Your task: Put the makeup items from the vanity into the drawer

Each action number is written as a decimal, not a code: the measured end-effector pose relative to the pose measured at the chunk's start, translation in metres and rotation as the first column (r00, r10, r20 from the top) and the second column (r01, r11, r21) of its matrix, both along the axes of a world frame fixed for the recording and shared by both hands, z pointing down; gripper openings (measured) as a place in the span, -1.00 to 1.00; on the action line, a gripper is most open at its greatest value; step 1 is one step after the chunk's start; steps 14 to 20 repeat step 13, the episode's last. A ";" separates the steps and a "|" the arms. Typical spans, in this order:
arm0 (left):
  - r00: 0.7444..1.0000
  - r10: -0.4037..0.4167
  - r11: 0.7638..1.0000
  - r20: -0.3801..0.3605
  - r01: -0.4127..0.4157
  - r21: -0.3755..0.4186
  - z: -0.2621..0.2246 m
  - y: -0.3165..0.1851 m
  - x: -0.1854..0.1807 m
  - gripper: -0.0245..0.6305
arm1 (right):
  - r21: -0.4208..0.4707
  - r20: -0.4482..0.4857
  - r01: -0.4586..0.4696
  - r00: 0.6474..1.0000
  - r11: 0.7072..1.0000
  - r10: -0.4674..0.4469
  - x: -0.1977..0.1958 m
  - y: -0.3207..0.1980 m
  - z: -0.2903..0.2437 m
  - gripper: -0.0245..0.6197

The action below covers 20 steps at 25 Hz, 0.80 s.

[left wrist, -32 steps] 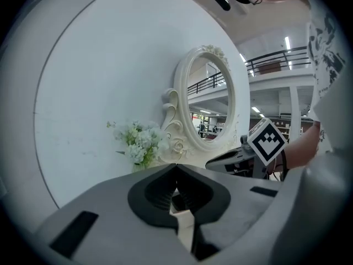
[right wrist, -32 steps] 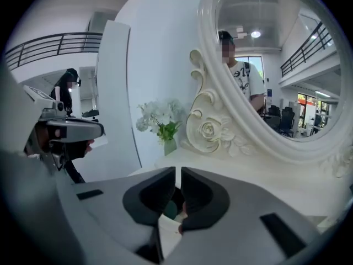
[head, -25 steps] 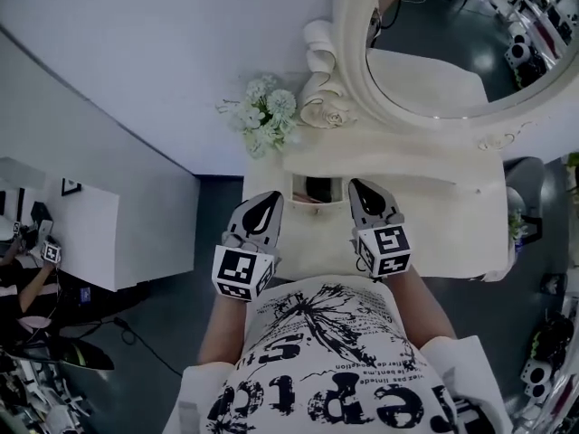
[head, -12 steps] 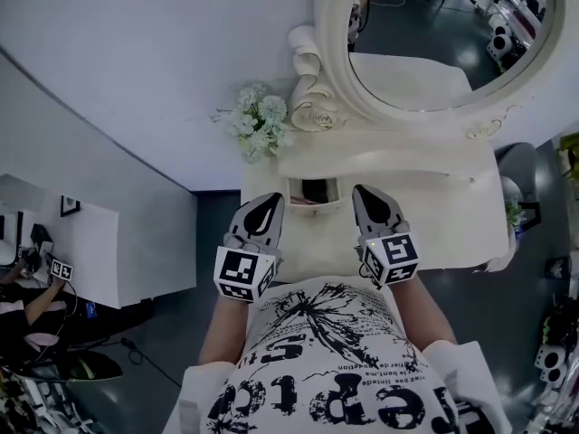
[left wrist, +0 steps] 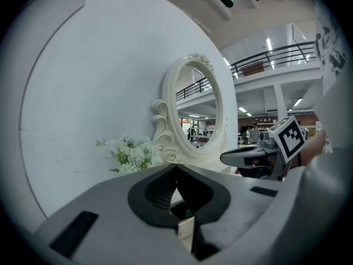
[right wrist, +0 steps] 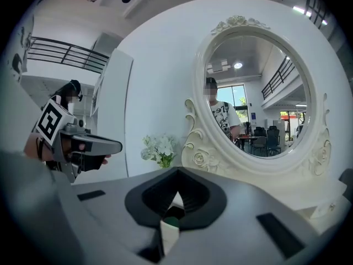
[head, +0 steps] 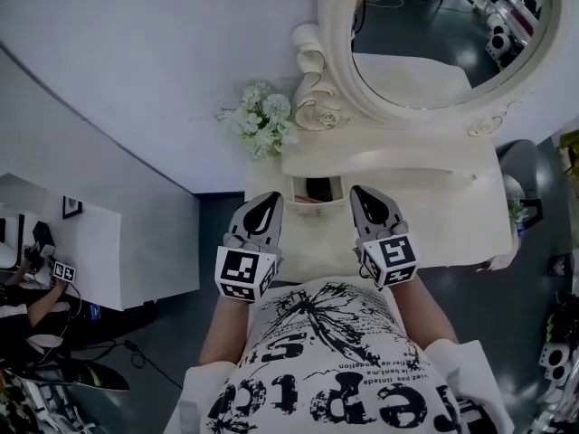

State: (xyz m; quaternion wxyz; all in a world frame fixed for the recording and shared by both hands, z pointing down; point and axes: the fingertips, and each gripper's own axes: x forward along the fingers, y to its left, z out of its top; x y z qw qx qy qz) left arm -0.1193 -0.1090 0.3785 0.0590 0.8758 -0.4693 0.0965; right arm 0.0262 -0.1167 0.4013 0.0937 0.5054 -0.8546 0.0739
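Note:
The white vanity (head: pixel 434 215) with an oval mirror (head: pixel 434 34) stands in front of me. At the left of its raised back ledge is a dark rectangular opening (head: pixel 317 188) with something pink at its front edge; what it is I cannot tell. My left gripper (head: pixel 269 198) and right gripper (head: pixel 360 192) hover side by side just before the vanity's front edge, close to my body, both pointing at it. Both have their jaws together with nothing between them. The left gripper view shows the right gripper (left wrist: pixel 224 158), and the right gripper view shows the left gripper (right wrist: pixel 118 146).
A bunch of white flowers (head: pixel 262 120) stands at the vanity's back left corner against the wall. A white desk (head: pixel 90 233) with a seated person (head: pixel 32 301) is far left. Dark floor lies on both sides of the vanity.
The head view has swung a little, so the mirror and vanity sit further left. The right gripper has drifted slightly; the left has stayed. Both jaws are as before.

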 end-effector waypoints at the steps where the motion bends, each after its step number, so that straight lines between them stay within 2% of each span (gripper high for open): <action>1: 1.000 0.001 1.000 -0.001 -0.001 0.000 0.000 0.000 -0.001 -0.86 | 0.000 -0.004 0.001 1.000 1.000 -0.001 -0.001 0.001 0.000 -0.87; 9: 0.999 0.037 0.999 -0.014 -0.036 0.014 -0.004 0.001 0.002 -0.87 | 0.018 -0.041 -0.010 0.999 1.000 0.011 -0.004 0.000 -0.004 -0.87; 20: 0.999 0.038 0.999 -0.023 -0.038 0.018 -0.005 0.000 -0.001 -0.87 | 0.028 -0.057 0.001 0.998 1.000 0.000 -0.010 -0.001 -0.007 -0.87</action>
